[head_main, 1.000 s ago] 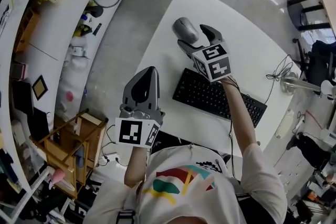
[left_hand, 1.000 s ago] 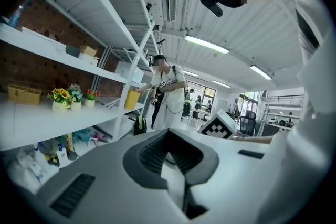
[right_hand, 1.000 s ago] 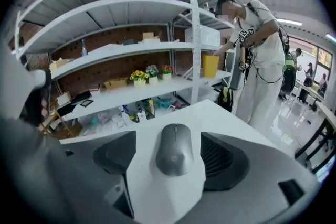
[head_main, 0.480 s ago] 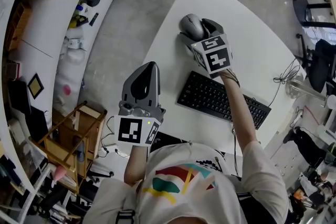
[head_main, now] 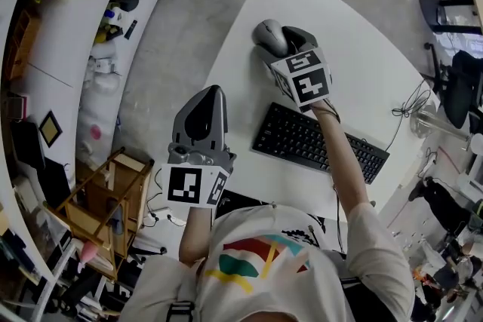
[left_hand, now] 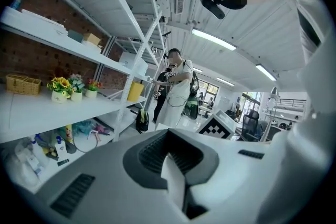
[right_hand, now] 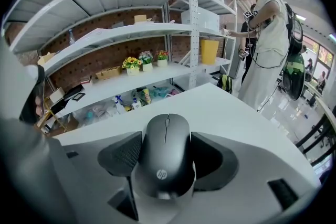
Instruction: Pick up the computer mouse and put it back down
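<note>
Right gripper view: the right gripper [right_hand: 168,157] has just been closing its jaws, which now clasp the black computer mouse [right_hand: 166,139] on the white table [right_hand: 226,105]. The left gripper [left_hand: 173,165] is closed and empty.

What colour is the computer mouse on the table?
The computer mouse is dark grey; the right gripper view shows it best.

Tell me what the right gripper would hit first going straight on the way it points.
The mouse: it already sits between the jaws of the right gripper, which have just been closing on it. Under it lies the table.
</note>
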A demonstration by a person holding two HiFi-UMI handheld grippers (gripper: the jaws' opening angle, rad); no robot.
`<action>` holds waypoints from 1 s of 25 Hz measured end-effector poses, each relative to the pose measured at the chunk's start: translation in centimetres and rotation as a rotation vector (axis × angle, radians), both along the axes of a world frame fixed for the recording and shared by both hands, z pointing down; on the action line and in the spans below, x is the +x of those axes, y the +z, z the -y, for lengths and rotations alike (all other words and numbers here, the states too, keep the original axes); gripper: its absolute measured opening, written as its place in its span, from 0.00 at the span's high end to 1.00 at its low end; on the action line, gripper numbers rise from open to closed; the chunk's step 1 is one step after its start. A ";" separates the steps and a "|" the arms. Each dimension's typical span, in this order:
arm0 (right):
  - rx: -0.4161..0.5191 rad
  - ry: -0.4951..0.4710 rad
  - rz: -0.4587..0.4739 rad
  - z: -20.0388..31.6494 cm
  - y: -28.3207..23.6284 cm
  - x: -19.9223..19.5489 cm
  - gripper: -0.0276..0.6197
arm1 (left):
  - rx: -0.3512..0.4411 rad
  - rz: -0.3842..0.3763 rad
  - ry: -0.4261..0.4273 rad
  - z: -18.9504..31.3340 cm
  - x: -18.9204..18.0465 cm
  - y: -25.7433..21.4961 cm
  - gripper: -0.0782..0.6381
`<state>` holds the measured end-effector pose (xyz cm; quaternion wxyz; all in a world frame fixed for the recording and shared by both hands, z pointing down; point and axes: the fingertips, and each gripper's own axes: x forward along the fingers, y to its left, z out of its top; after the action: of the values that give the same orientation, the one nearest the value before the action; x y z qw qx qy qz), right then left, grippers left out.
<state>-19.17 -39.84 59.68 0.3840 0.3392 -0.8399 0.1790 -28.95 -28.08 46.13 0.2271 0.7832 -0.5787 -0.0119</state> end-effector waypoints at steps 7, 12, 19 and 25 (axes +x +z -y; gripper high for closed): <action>0.018 0.026 0.050 0.5 -1.8 0.2 0.49 | 0.028 0.006 0.025 -0.1 0.9 -1.5 0.83; 0.114 0.049 0.160 -0.7 -8.5 0.6 0.49 | 0.080 0.020 0.055 -0.3 2.4 -4.4 0.83; 0.344 0.160 0.263 -4.7 -20.1 6.8 0.49 | 0.182 0.029 0.161 -1.0 7.4 -9.6 0.83; 0.453 0.248 0.259 -11.3 -27.0 13.2 0.48 | 0.270 0.026 0.264 -3.1 13.6 -14.4 0.83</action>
<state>-5.99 -28.57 32.72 0.1633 0.4908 -0.8526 0.0743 -15.36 -24.94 31.77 0.1119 0.8758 -0.4668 -0.0497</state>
